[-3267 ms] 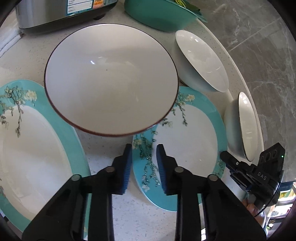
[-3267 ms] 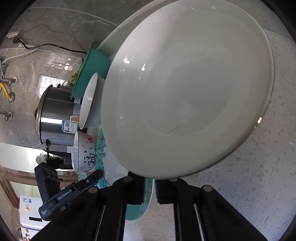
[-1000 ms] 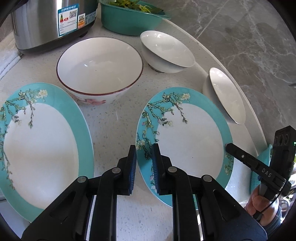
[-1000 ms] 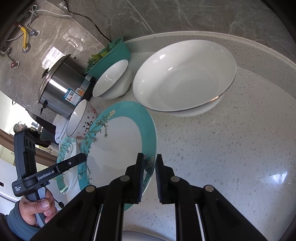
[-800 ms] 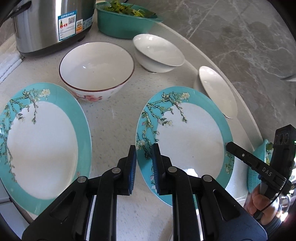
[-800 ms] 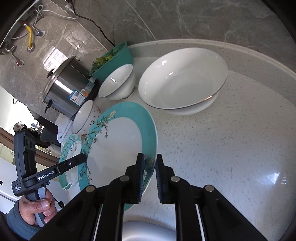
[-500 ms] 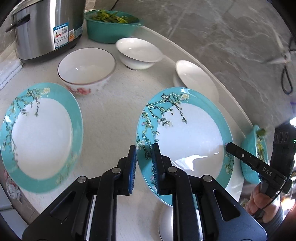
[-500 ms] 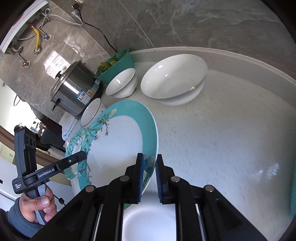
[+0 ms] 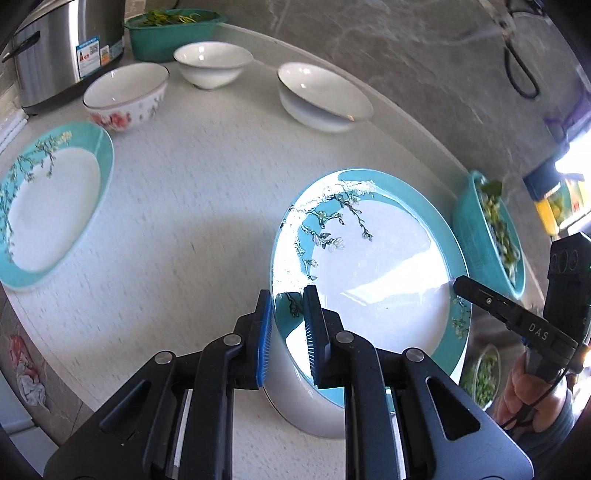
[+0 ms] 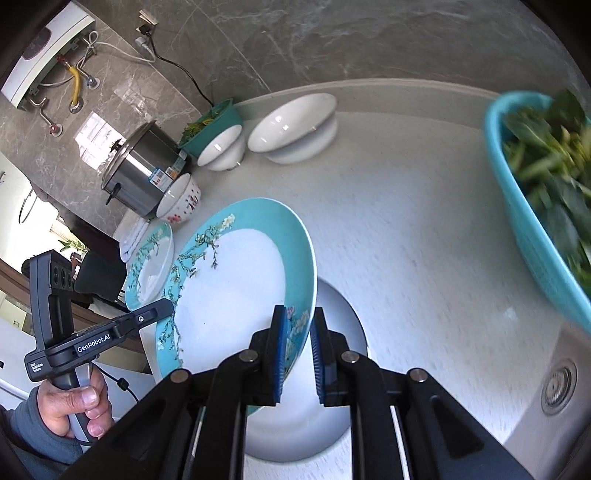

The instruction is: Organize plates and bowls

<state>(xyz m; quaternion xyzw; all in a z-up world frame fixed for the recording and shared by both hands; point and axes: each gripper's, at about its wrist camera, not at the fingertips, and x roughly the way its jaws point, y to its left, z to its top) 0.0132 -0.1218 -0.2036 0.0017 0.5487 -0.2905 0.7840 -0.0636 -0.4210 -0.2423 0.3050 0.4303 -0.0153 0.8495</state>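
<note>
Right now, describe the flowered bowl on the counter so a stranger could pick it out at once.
Find the steel cooker at the back of the pale counter. The bowl stands just in front of it, between the cooker and the teal-rimmed plate lying on the counter. It alone has red flowers on its outside and a dark rim; the other two bowls are plain white.

I count two teal-rimmed blossom plates (image 9: 369, 258) (image 9: 48, 199), three bowls at the far side, two plain white (image 9: 212, 62) (image 9: 321, 96) and one floral (image 9: 125, 94), two teal basins of greens (image 9: 170, 31) (image 9: 487, 236), and one steel cooker (image 9: 62, 48).
</note>
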